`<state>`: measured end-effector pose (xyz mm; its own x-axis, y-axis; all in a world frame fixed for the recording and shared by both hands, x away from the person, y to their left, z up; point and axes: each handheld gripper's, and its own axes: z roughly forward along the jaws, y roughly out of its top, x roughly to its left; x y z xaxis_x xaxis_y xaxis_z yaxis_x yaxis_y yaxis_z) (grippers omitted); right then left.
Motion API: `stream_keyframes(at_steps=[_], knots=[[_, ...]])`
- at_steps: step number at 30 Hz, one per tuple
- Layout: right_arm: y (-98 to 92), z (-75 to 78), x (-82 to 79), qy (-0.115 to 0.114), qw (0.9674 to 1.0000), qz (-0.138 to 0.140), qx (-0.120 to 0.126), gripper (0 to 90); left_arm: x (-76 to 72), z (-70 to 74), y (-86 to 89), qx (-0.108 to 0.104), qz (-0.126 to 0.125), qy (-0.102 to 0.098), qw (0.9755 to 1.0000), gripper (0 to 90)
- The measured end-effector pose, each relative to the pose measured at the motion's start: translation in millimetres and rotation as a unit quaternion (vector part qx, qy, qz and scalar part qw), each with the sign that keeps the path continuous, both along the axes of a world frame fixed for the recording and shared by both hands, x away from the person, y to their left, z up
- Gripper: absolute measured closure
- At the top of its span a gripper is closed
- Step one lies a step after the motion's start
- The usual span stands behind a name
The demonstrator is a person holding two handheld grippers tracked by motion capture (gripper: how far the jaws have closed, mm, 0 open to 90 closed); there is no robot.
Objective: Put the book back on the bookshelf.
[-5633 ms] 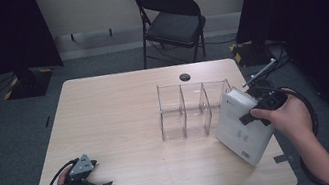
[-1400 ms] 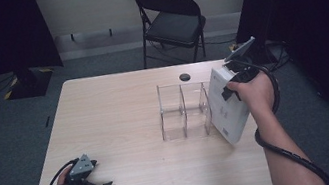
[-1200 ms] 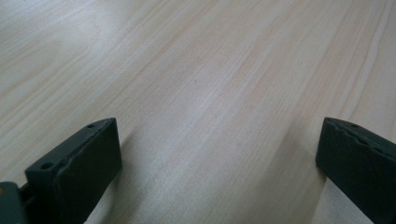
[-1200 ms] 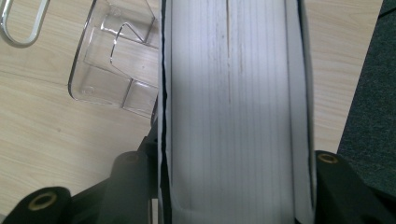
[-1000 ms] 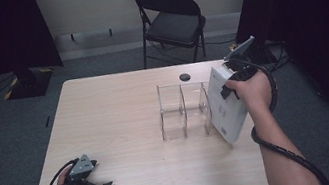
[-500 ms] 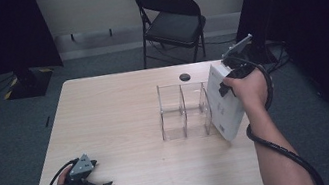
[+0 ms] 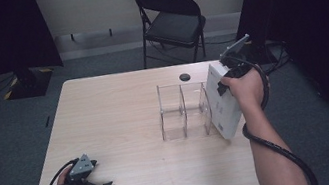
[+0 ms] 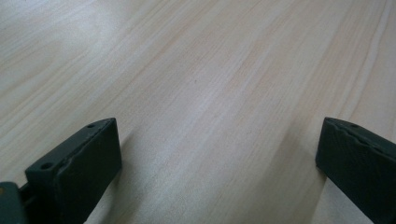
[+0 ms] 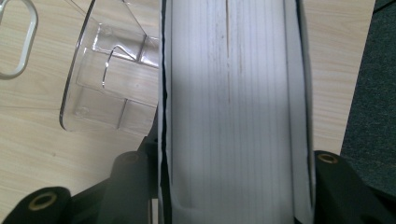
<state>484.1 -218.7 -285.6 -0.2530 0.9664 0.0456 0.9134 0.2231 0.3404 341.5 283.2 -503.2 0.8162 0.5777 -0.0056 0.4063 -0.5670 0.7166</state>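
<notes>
Right gripper [image 7: 230, 74] pinches one thick white book [image 7: 222, 100], a jaw on each cover, page edges facing its camera. Book is tilted, held at the 3 o'clock end of one clear acrylic rack [image 7: 183, 109]; looks like three slots, hard to be sure. Left gripper [image 7: 88, 181], jaws spread wide with nothing between, rests on the table [image 7: 115, 116] at 7 o'clock. Pale wood-grain rectangular tabletop, one small black disc [image 7: 184, 76]. One black folding chair [image 7: 170, 20] at 12 o'clock, grey carpet, dark curtains.
</notes>
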Motion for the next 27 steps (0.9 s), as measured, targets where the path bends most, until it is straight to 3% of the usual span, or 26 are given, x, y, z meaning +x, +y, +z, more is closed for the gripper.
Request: stream_keyframes(at_steps=[27], knots=[[9.1, -13.2, 11.9, -0.004, 0.9999, -0.011, -0.013, 52.1, 0.3, 0.9, 0.5, 0.006, -0.002, 0.001, 1.0000, 0.0]])
